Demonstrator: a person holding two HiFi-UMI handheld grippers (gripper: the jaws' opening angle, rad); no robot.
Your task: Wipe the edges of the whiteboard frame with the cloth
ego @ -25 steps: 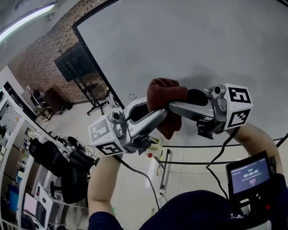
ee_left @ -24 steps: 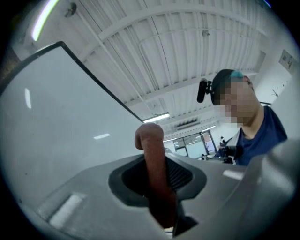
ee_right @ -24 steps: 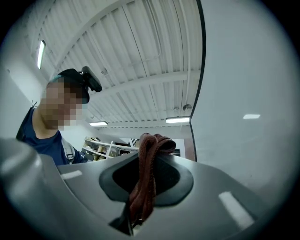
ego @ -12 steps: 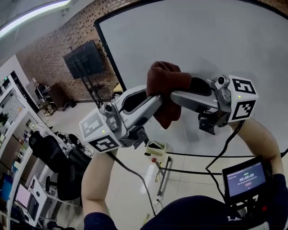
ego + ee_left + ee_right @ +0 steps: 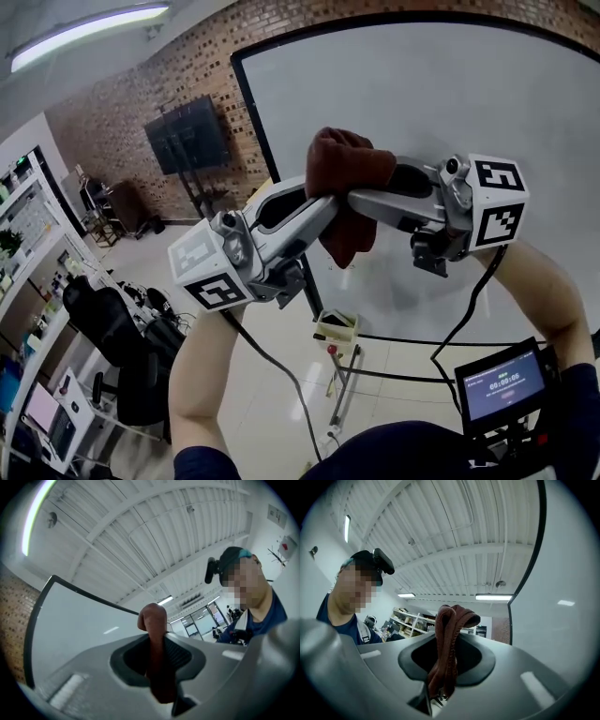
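Left tongs point(image 5: 325, 212) clenched on a rust-red cloth point(image 5: 349, 164), bunched above and between both tips. Right tongs point(image 5: 362, 201) easing apart, with folds of the same cloth between, seemingly pinched. Behind both tongs, whiteboard point(image 5: 450, 103); black frame point(image 5: 253, 122) (left edge) beyond the left tongs.

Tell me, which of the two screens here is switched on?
The small screen by the person's right arm: it glows blue with text. The big screen by the brick wall is dark.
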